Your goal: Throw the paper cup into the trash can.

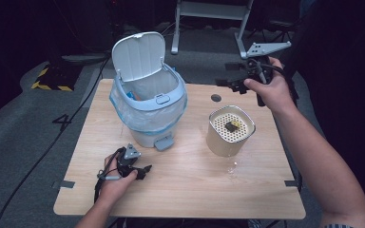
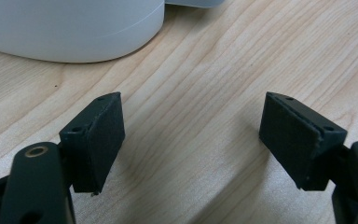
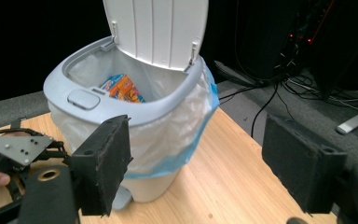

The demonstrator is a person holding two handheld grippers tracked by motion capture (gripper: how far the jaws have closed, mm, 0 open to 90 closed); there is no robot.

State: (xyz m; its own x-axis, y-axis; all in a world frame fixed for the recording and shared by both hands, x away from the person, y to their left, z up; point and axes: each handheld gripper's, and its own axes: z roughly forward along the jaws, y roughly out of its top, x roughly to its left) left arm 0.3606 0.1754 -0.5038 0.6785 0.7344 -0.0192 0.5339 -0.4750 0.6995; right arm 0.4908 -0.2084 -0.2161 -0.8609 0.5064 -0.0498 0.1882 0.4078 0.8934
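Tabletop bin (image 1: 148, 107) stands left of right hand-held gripper (image 1: 234, 81).

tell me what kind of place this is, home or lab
Most likely a lab or recording studio, not a home: a lone wooden table on grey carpet in a dark room, cables trailing across the floor, hazard-striped tape and a metal stand's legs behind.

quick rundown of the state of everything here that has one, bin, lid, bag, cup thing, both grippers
bin: upright on the table, holds a colourful packet
lid: flipped open, standing up
liner bag: fitted in the bin, folded over its rim
beige cylinder: upright, small dark and yellow piece on its perforated top
left gripper: open, empty, low over the table
right gripper: open, empty, raised beyond the cylinder
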